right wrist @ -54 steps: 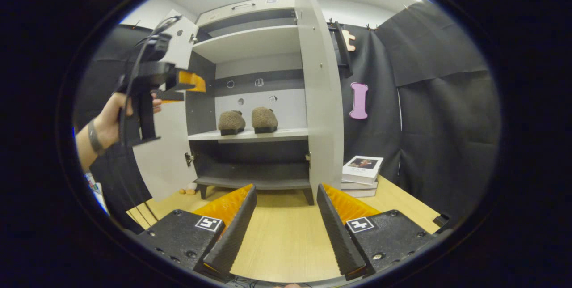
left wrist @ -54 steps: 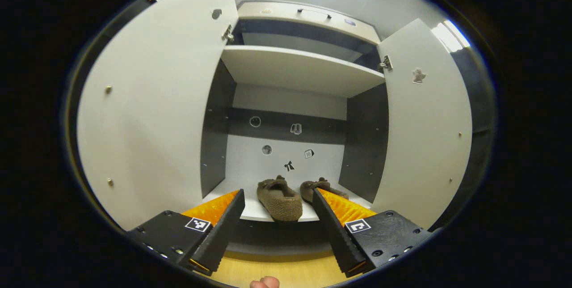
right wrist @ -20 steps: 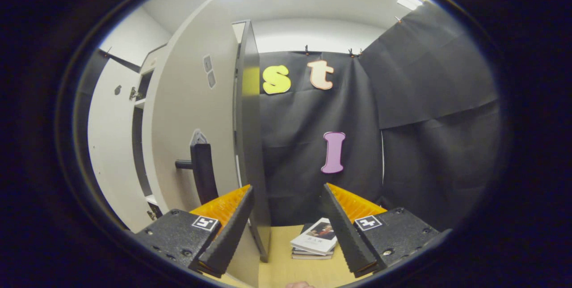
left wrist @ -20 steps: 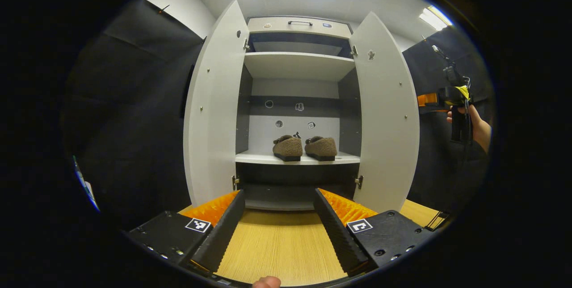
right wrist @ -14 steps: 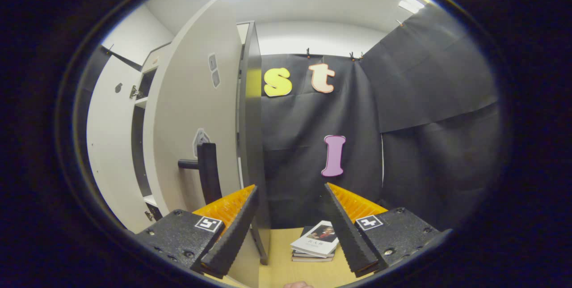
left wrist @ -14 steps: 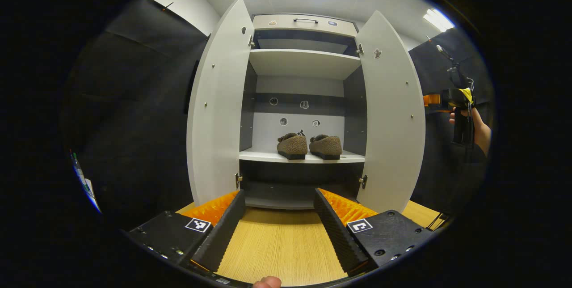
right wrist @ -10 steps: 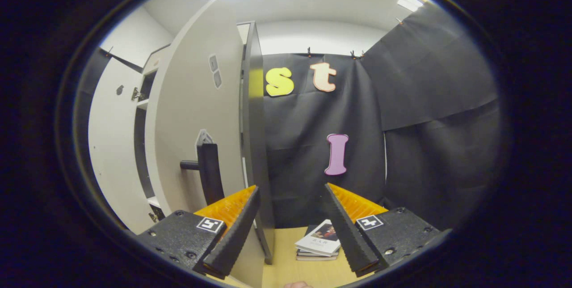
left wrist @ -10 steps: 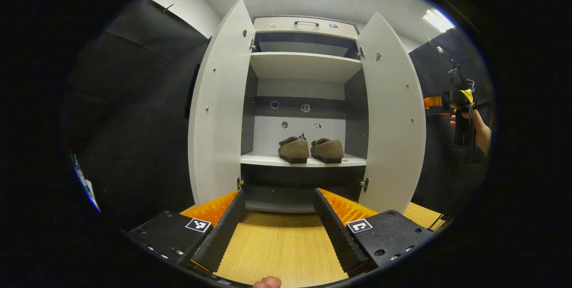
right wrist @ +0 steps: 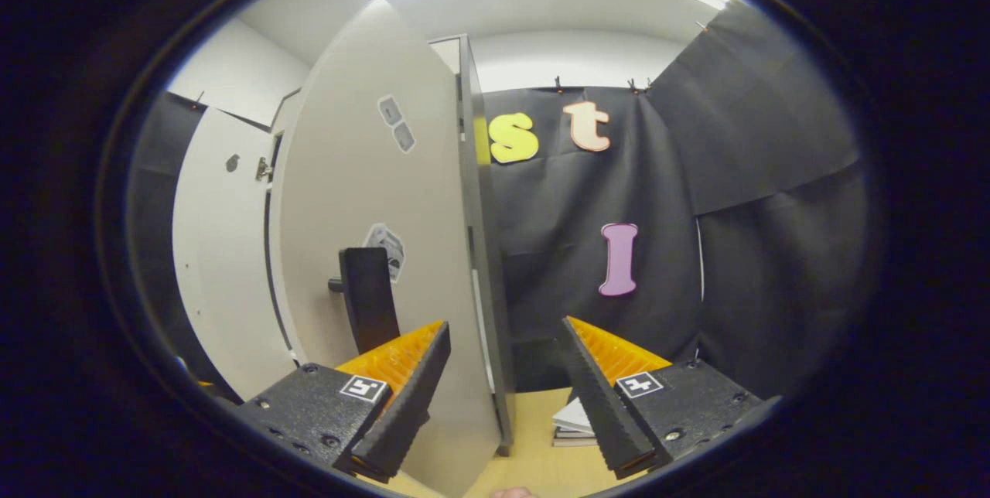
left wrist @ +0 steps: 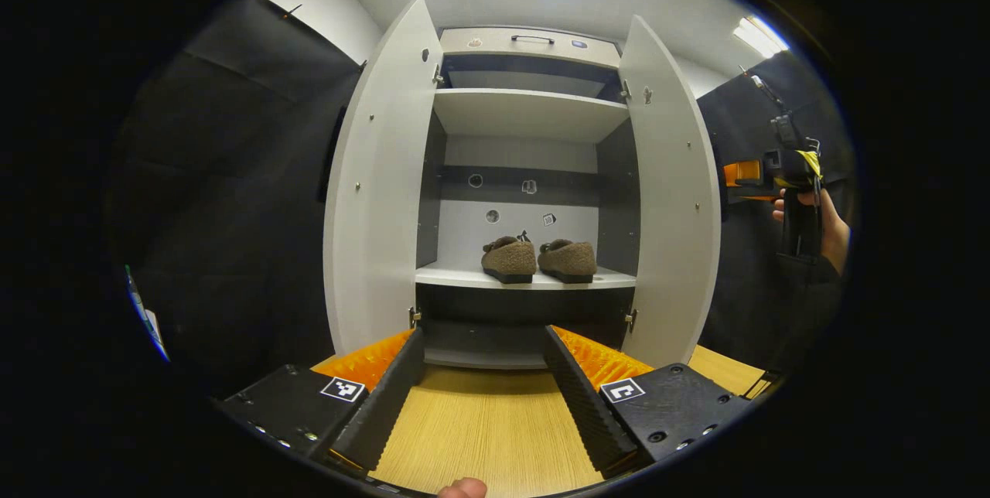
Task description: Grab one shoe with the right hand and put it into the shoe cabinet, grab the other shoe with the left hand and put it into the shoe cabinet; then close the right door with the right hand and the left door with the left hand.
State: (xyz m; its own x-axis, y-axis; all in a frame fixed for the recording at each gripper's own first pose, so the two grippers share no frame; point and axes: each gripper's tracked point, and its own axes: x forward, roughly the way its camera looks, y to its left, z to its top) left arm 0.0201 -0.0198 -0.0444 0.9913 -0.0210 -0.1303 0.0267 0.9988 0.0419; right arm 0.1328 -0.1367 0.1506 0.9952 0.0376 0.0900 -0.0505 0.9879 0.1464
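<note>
Two brown fuzzy shoes stand side by side on the middle shelf of the white shoe cabinet. The left door is wide open and the right door is partly swung in. My left gripper is open over the wooden floor, well back from the cabinet. My right gripper is open at the right door's outer face, with the door's edge between its fingers and the black handle just left. The left gripper view has the right gripper behind that door, held by a hand.
A small stack of books lies on the wooden floor to the right of the cabinet. Black cloth walls close in on both sides. An empty upper shelf and a dark lower compartment are inside the cabinet.
The right door has swung a little further toward shut, and my right gripper has moved with it along its outer face. The left gripper has barely moved since pulling back from the shelf.
</note>
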